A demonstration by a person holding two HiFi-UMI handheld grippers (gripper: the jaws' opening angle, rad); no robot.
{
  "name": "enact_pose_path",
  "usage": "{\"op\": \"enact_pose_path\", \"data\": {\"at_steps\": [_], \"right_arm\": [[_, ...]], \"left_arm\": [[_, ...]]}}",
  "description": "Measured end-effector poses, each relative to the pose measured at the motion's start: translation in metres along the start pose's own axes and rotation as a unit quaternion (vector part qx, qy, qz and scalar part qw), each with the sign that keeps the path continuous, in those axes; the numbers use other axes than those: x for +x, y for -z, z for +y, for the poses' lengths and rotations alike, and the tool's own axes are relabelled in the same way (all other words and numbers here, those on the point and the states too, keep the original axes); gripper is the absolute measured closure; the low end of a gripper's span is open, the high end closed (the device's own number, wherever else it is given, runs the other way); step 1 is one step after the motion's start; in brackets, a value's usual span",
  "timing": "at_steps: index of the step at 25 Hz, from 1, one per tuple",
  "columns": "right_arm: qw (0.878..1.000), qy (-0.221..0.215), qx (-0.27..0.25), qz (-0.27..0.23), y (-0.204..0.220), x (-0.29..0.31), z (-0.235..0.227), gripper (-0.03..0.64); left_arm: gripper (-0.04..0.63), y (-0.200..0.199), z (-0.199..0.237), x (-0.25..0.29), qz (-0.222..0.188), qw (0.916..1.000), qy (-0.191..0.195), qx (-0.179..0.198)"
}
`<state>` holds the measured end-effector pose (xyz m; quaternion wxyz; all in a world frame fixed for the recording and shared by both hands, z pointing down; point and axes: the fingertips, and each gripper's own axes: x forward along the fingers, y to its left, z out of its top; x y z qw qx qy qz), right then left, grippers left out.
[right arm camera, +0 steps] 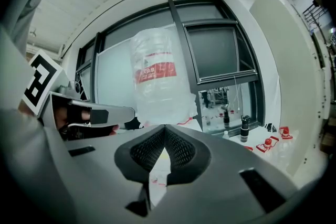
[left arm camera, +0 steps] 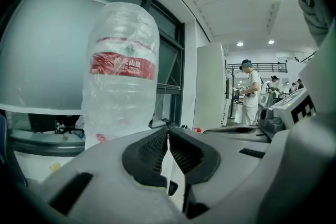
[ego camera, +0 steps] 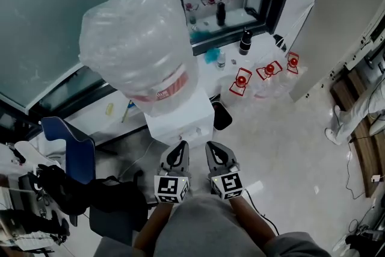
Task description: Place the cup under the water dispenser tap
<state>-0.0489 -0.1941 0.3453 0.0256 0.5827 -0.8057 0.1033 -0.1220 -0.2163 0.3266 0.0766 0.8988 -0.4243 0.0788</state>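
Observation:
The white water dispenser (ego camera: 180, 121) stands straight ahead of me, with a big clear bottle (ego camera: 139, 45) with a red label upended on top. Its small taps (ego camera: 194, 131) show on the front face. My left gripper (ego camera: 180, 147) and right gripper (ego camera: 214, 147) are side by side, just in front of the dispenser, and both point at it. In the left gripper view the jaws (left arm camera: 168, 129) meet at the tips with nothing between them and the bottle (left arm camera: 122, 73) rises behind. The right gripper (right arm camera: 165, 128) is likewise shut and empty. No cup shows in any view.
A blue chair (ego camera: 77, 150) and dark gear stand to the left. A black bin (ego camera: 222, 115) sits right of the dispenser. Red-capped water jugs (ego camera: 241, 81) lie on the floor by the window ledge (ego camera: 228, 39). People (left arm camera: 251, 93) stand far off.

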Motion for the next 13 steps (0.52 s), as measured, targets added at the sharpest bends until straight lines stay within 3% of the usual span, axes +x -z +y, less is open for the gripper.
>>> {"op": "enact_pose_path", "data": {"at_steps": [13], "right_arm": [[1.0, -0.002, 0.0, -0.019, -0.011, 0.018, 0.004, 0.606]], "left_arm": [[0.583, 0.002, 0.017, -0.001, 0.006, 0.9999, 0.002, 0.011]]}}
